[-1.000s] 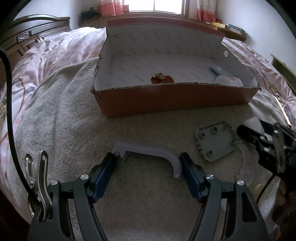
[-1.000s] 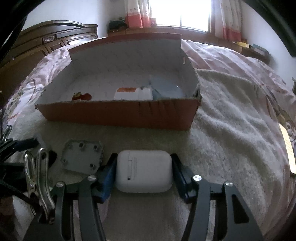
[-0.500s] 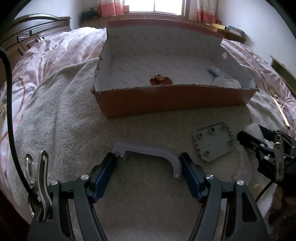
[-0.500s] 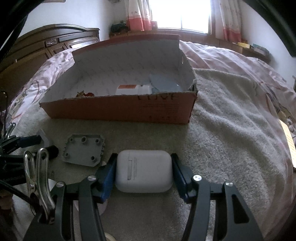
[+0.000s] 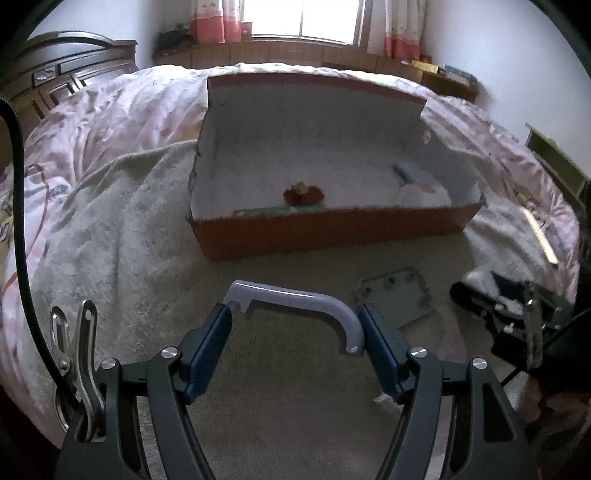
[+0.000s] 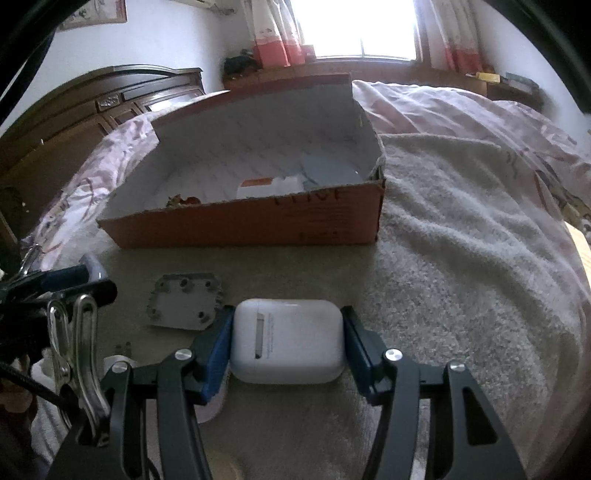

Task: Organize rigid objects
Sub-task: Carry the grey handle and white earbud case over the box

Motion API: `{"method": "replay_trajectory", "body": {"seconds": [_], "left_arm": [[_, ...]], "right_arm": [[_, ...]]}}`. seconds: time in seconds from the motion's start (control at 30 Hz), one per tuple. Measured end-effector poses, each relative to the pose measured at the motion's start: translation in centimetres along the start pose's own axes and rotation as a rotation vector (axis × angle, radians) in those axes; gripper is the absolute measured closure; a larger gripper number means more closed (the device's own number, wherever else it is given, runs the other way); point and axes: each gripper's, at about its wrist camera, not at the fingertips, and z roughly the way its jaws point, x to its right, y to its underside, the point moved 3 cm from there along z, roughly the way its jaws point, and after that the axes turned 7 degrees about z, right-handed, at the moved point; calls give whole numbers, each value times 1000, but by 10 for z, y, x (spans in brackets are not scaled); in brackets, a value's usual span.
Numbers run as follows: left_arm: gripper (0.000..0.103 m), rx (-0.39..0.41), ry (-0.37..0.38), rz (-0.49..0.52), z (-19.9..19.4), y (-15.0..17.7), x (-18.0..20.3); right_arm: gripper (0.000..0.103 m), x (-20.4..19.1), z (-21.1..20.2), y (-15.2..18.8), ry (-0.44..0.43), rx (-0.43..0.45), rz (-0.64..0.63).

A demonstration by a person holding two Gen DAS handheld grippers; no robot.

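Observation:
My left gripper (image 5: 293, 319) is shut on a grey plastic handle (image 5: 295, 301), its two ends pressed between the blue pads, above the beige towel. My right gripper (image 6: 287, 330) is shut on a white earbud case (image 6: 286, 345), also lifted over the towel. Ahead of both stands an open orange cardboard box (image 5: 332, 232) (image 6: 258, 225). Inside it lie a small red item (image 5: 303, 194), a white pack (image 6: 264, 186) and a grey-blue piece (image 6: 328, 170). A grey square plate with holes (image 5: 397, 299) (image 6: 184, 306) lies on the towel between the grippers.
The towel (image 6: 461, 240) covers a bed with a pink quilt (image 5: 122, 118). A dark wooden headboard (image 6: 92, 118) is at the left, a window (image 5: 299, 18) behind. A white plug (image 6: 118, 360) lies near the right gripper's left finger.
Both grippers have tilted upward with their loads, so the box and plate sit lower and farther in view. The grips are unchanged.

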Motion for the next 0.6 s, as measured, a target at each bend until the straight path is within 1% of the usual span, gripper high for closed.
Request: {"method": "replay_trajectory", "body": {"seconds": [0.07, 0.2, 0.33, 0.47, 0.6], "left_arm": [[31, 19, 9, -6, -7, -5, -2], [31, 59, -1, 4, -18, -16, -5], [31, 87, -1, 10, -23, -29, -10], [31, 102, 18, 5, -24, -41, -18], [31, 122, 39, -7, -23, -56, -29]], "right_arm": [[44, -1, -5, -2, -6, 11, -14], [44, -4, -14, -6, -27, 29, -51], [44, -5, -19, -11, -59, 31, -65], [44, -1, -23, -19, -86, 33, -61], [44, 5, -26, -32, -86, 43, -63]]}}
